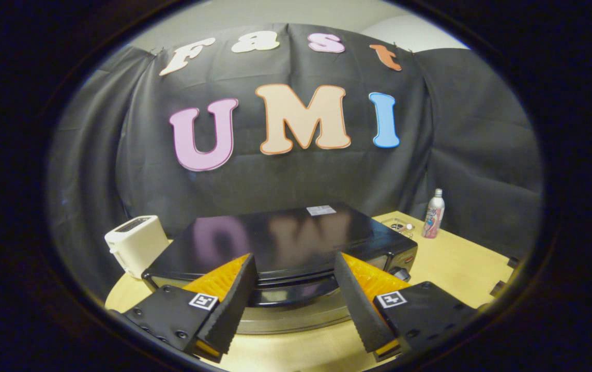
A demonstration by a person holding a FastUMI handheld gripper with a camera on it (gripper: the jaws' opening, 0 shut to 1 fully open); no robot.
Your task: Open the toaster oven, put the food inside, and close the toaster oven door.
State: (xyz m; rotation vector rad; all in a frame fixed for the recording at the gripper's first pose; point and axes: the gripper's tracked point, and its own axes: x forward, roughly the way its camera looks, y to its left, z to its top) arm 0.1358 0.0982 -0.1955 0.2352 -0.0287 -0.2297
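Tongs (296,281) apart, seemingly above toaster oven (280,243).

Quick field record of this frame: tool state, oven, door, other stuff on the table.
tool: open, fingers spread, holding nothing
tool position: above and in front of the oven, its front edge between the fingers
oven: black, glossy top, on the table
door: looks shut; its handle runs between the fingers
toaster: white, beside the oven
bottle: upright, beyond the oven on the other side, by the booth wall
tray: small, clear, between oven and bottle
food: cannot tell which item it is
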